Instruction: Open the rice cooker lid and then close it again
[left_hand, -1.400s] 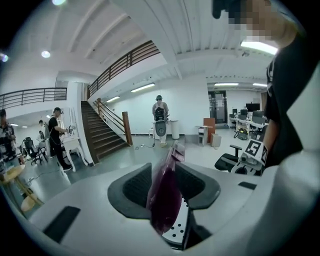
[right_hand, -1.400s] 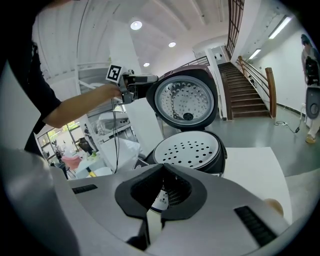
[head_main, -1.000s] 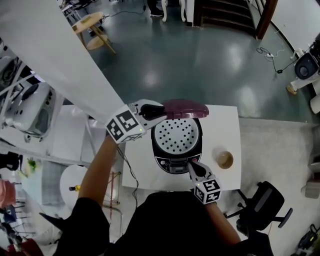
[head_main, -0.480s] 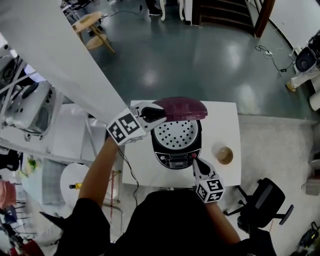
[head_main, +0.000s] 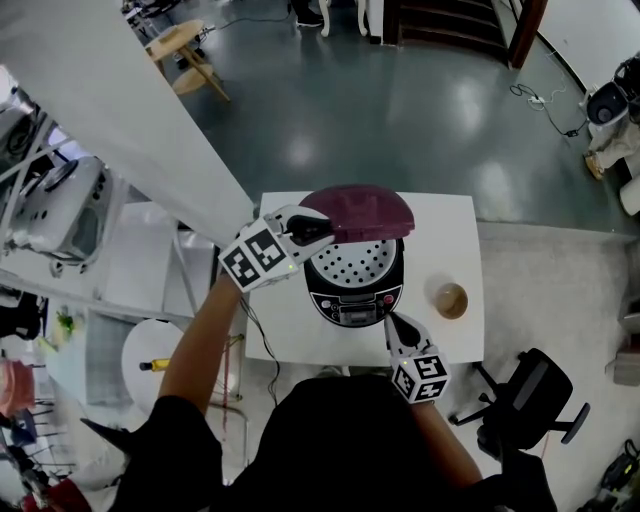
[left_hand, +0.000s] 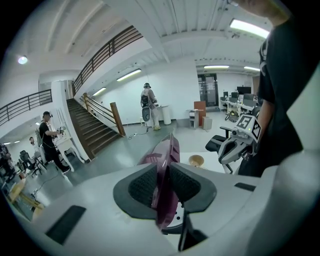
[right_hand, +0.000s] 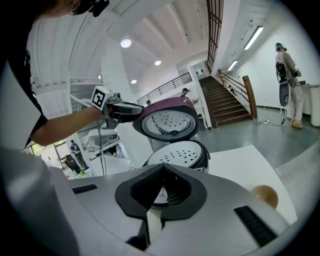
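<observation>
You held the maroon domed lid (head_main: 360, 212) of the black rice cooker (head_main: 355, 285) raised and tilted over the back of the pot, which sat in the middle of a small white table (head_main: 290, 330). The pot's white perforated inner tray showed beneath the lid.

Your left gripper (head_main: 322, 228) was clamped on the lid's thin left edge, with the rim pinched between its dark pads. Your right gripper (head_main: 395, 325) hovered just in front of the cooker's control panel. Its jaws were drawn together and held nothing. A small round brown bowl (head_main: 451, 299) stood apart, to the cooker's right.

The grip looked to be the risk. The pads held only a narrow lip, so the lid might have slipped free and dropped shut on its own if your wrist twisted off the hinge's arc. Pushing down off-centre might also have slid the unbraced cooker across the table, since your right gripper was not steadying it.
</observation>
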